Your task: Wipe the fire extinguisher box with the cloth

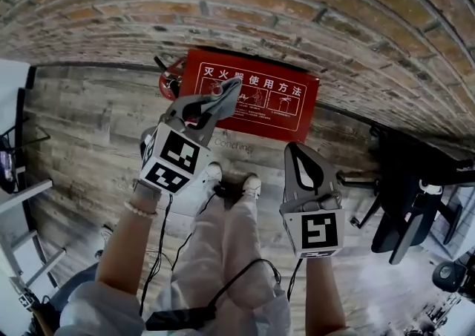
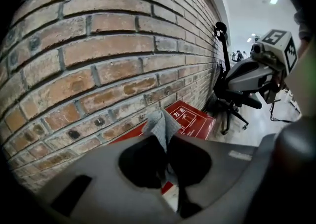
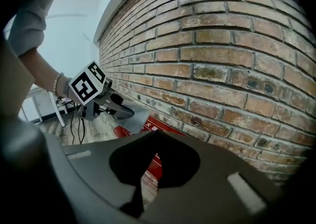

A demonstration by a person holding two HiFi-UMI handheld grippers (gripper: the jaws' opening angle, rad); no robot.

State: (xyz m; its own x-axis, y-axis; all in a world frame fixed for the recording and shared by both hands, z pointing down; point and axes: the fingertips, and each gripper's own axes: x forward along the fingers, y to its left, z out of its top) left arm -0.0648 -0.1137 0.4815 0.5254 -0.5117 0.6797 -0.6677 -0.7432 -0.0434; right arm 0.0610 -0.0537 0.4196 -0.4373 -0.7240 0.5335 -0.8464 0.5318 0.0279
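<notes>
The red fire extinguisher box (image 1: pixel 256 101) with white print stands on the floor against the brick wall (image 1: pixel 297 8). My left gripper (image 1: pixel 228 91) hovers over its left part, shut on a grey cloth (image 1: pixel 221 103). In the left gripper view the cloth (image 2: pixel 161 126) sticks up between the jaws, with the box (image 2: pixel 192 119) beyond it. My right gripper (image 1: pixel 295 150) hangs just in front of the box's right end, shut with nothing in it. The right gripper view shows the box (image 3: pixel 148 128) and the left gripper (image 3: pixel 106 102) with the cloth (image 3: pixel 137 119).
A red extinguisher (image 1: pixel 171 78) with a black handle stands at the box's left end. A black office chair (image 1: pixel 408 186) is on the wooden floor (image 1: pixel 89 127) to the right. The person's legs and shoes (image 1: pixel 231 182) and cables are below the grippers.
</notes>
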